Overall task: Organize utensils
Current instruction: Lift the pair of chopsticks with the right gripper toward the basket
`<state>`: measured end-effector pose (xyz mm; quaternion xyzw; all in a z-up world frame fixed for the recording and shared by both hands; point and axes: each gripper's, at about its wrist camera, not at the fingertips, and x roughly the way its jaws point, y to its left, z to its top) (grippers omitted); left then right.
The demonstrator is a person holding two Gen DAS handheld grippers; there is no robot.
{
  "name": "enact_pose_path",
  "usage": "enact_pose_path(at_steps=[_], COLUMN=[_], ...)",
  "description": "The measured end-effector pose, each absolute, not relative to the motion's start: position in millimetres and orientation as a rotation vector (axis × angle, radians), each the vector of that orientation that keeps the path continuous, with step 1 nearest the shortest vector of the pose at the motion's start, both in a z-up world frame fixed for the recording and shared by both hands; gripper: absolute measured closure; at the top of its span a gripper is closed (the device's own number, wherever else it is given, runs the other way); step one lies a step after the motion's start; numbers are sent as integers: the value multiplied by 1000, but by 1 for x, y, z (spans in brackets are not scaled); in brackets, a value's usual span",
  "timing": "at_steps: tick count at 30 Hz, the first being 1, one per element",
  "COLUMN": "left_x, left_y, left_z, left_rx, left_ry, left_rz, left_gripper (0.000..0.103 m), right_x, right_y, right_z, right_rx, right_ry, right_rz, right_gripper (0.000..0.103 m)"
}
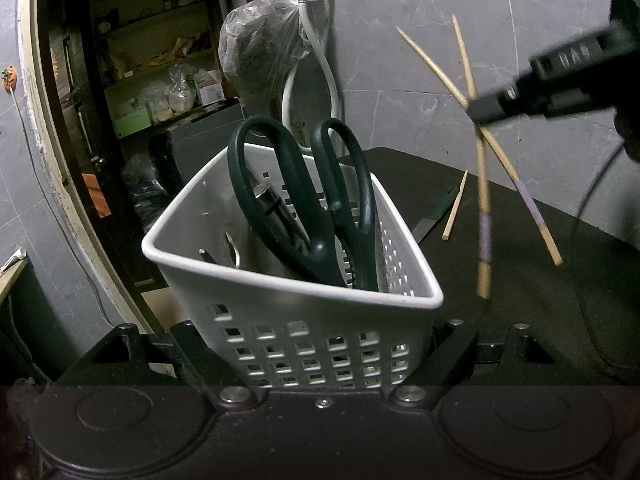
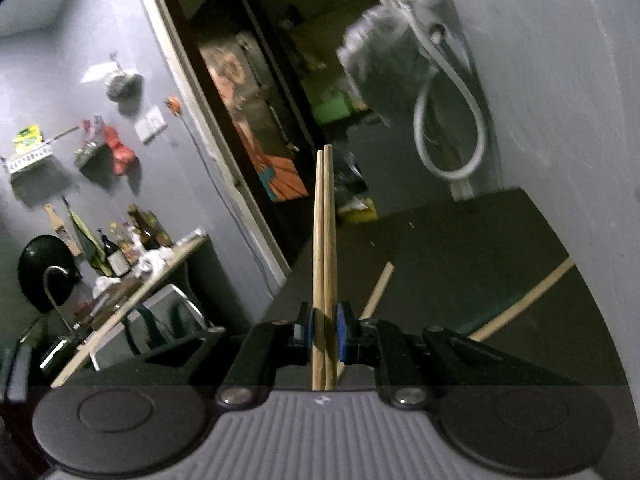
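- Basket: white plastic, smooth, perforated, showing slight sheen.
- Scissors standing inside basket: dark handles looking like matt, finely textured plastic.
- Chopsticks: pale bare wood, matt.
- Tabletop beside basket: appearing black, matt.

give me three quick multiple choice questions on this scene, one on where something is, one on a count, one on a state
1. Where are the scissors?
A. flat on the table
B. standing in the white basket
C. hanging on the wall

2. How many chopsticks does the right gripper hold?
A. one
B. two
C. four

3. What is the left gripper doing?
A. clamping the basket
B. hanging empty
C. gripping the scissors

Answers:
1 B, handles rise above the rim.
2 B, two sticks sit between its pads.
3 A, its fingers press the basket's sides.
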<state>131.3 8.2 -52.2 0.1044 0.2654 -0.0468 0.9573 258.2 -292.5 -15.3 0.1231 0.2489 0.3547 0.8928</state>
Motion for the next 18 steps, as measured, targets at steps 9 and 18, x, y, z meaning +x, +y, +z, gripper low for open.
enact_pose_path(at_steps=[9,18], left_x=[132,133], left_y=[8,8], left_z=[-52,-52], left_rx=[210,206], left_ry=[538,538], left_rz=[-95,-98], left_gripper=[18,17], right_x=[258,251], right_y=[-269,-253], right_z=[23,61], right_rx=[227,227], right_ry=[423,323], right_rz=[811,902], right_gripper=[90,90])
